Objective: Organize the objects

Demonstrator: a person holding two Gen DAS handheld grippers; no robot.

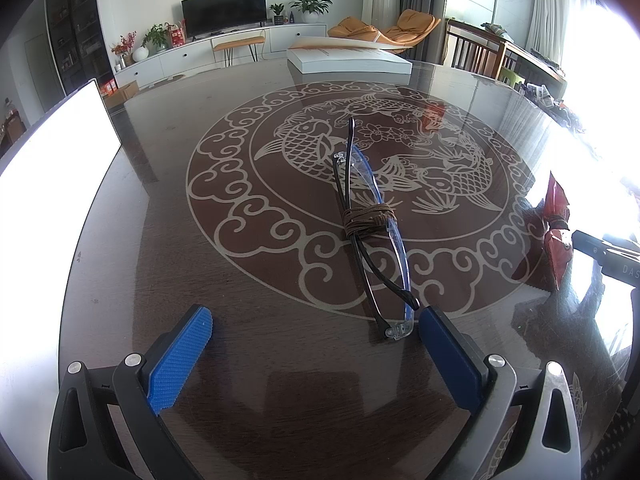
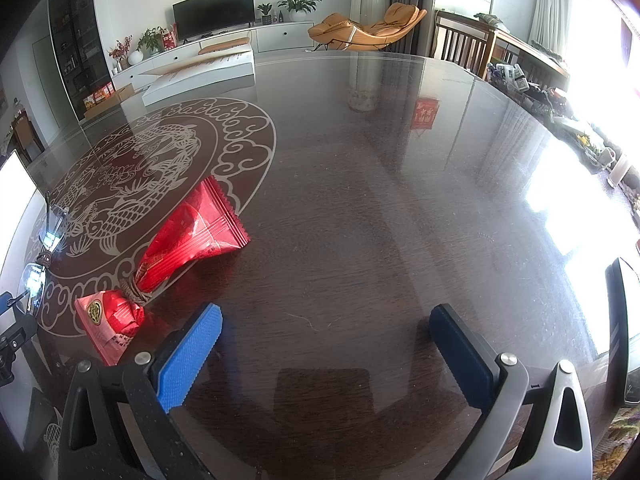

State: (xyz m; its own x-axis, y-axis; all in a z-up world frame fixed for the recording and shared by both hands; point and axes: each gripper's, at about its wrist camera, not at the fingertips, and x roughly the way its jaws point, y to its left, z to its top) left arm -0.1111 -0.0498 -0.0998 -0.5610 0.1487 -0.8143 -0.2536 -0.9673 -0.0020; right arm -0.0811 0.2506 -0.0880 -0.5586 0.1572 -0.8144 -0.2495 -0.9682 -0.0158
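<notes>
Two grippers (image 1: 316, 330) (image 2: 326, 330) agape, empty | glasses (image 1: 370, 220) folded, cord-tied, long axis pointing away | table (image 1: 240, 280)

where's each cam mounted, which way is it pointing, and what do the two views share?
Left wrist: on the left gripper, looking forward low across the table at the cord-wrapped glasses; both open blue fingers show.
Right wrist: on the right gripper, facing bare tabletop, red packet left of its open fingers.
Shared: glasses, packet, white box, TV; each view catches the other gripper's edge.
</notes>
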